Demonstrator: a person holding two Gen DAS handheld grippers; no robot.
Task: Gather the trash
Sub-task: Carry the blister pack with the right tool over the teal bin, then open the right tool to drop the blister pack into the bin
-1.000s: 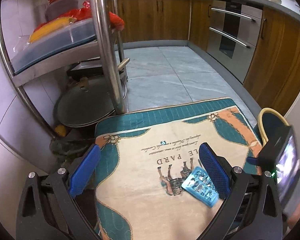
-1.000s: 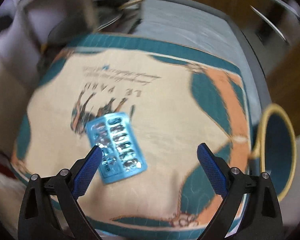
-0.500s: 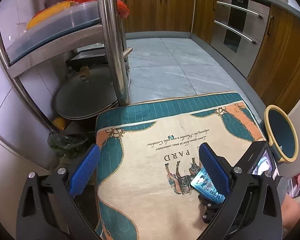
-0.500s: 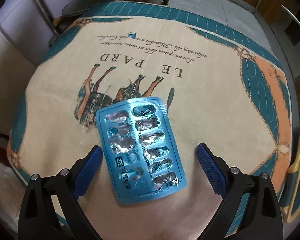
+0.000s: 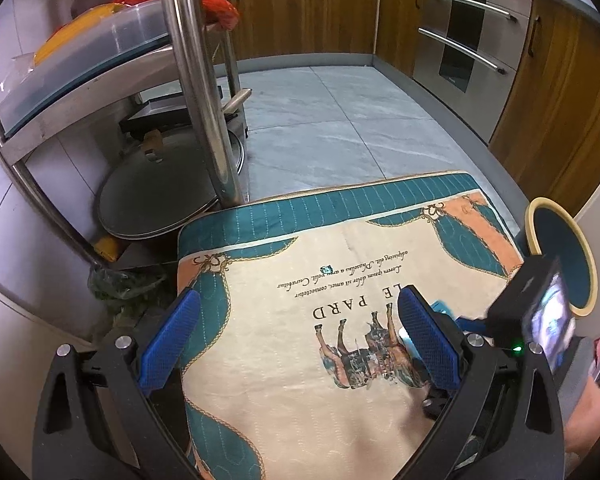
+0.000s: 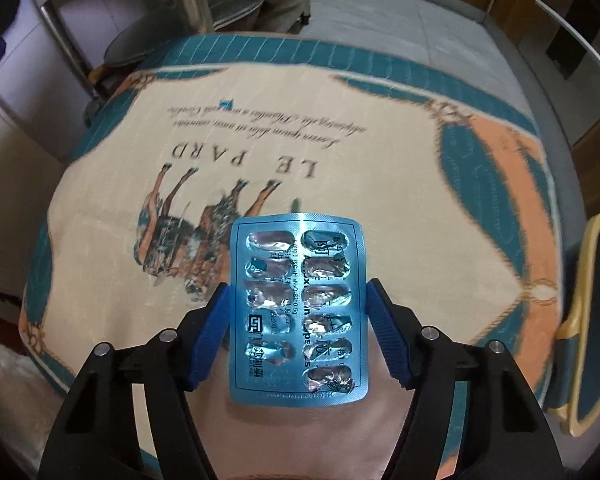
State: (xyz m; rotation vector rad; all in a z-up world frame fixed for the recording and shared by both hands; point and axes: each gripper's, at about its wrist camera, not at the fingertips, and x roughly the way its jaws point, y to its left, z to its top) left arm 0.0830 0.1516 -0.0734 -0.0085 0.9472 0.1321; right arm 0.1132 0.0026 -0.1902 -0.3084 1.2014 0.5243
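An empty blue blister pack (image 6: 298,308) sits between the blue pads of my right gripper (image 6: 298,300), which is shut on its two long edges over the printed cushion (image 6: 380,184). In the left wrist view only a sliver of the pack (image 5: 440,307) shows behind the right pad. My left gripper (image 5: 296,334) is open and empty, hovering over the cushion (image 5: 300,360). The teal bin with a yellow rim (image 5: 560,256) stands at the cushion's right edge; it also shows in the right wrist view (image 6: 596,320).
A steel rack (image 5: 196,80) with pot lids (image 5: 156,192) and food boxes stands at the left. Grey tiled floor (image 5: 340,128) and wooden cabinets (image 5: 300,8) lie beyond. The right gripper's body (image 5: 532,312) is close beside my left gripper.
My right gripper has closed its jaws from wide open onto the blister pack, which now lies straight between the pads. The left gripper has stayed open and barely shifted.
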